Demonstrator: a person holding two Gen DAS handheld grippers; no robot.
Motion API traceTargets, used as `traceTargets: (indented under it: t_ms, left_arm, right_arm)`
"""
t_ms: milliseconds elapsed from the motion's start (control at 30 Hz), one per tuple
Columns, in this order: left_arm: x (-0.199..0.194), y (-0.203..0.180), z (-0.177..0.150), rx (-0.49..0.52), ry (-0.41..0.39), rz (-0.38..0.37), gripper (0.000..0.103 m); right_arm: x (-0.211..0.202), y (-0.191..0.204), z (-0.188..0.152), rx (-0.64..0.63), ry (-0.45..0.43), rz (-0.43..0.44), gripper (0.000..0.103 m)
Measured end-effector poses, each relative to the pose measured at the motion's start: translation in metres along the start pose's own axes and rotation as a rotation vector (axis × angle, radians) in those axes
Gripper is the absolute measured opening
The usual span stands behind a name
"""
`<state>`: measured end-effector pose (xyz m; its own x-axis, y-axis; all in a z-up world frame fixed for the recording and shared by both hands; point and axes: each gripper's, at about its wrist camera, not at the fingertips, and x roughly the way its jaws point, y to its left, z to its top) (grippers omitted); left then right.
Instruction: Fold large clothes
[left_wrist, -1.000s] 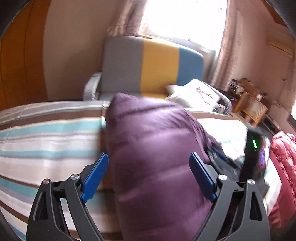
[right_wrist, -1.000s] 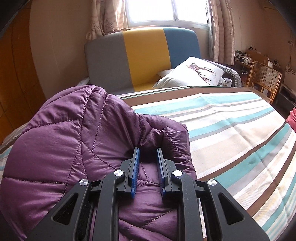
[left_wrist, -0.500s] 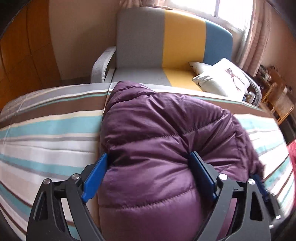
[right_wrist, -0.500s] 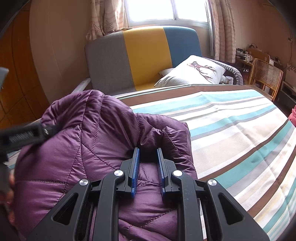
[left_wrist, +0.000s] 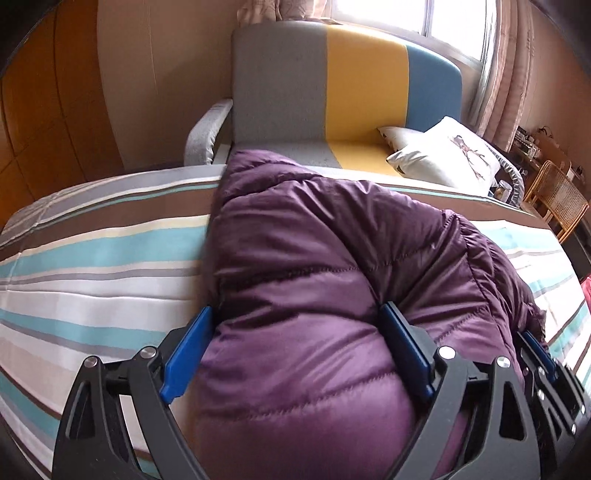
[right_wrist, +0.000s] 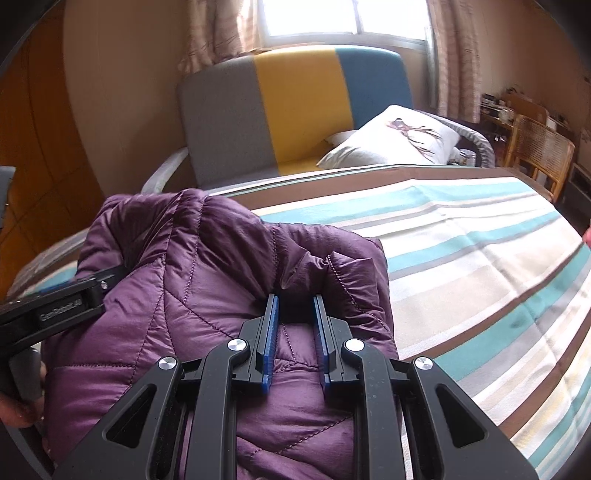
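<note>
The quilted jacket (left_wrist: 314, 295) was a glossy deep purple with stitching of the same shade. Under it the bed cover (right_wrist: 480, 251) ran in stripes of turquoise, white, beige, grey and brown. The far sofa (left_wrist: 343, 85) had three upright bands: grey at the left, yellow in the middle, blue at the right. Its cushion (right_wrist: 399, 140) was white with a dark printed figure. Each claw (right_wrist: 294, 325) was black with blue pads (left_wrist: 186, 354).

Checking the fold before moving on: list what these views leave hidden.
- Purple jacket: near part cut off by the bottom edge, both views.
- Left gripper: pad contact with the bulging fabric unclear, left view.
- Striped bedcover: hidden under the jacket.
- Desk clutter: too small.
</note>
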<state>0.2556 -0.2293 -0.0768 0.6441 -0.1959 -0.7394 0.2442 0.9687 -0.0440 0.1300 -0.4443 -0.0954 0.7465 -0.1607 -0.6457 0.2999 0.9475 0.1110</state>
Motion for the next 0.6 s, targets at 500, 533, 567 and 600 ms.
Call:
traceTargets:
  t_ms: [500, 533, 567, 600]
  left_arm:
    - [-0.004, 0.010, 0.021, -0.018, -0.001, 0.028, 0.095]
    - [0.001, 0.014, 0.020, -0.043, 0.007, 0.010, 0.096]
    - [0.007, 0.018, 0.019, -0.069, 0.020, -0.013, 0.096]
    - [0.013, 0.020, 0.019, -0.090, 0.038, -0.031, 0.096]
  right_arm:
    - [0.033, 0.028, 0.065, -0.055, 0.093, 0.161, 0.018]
    - [0.042, 0.028, 0.061, -0.047, 0.110, 0.153, 0.018]
    - [0.047, 0.029, 0.058, -0.046, 0.110, 0.145, 0.018]
    - [0.051, 0.031, 0.055, -0.048, 0.107, 0.134, 0.018]
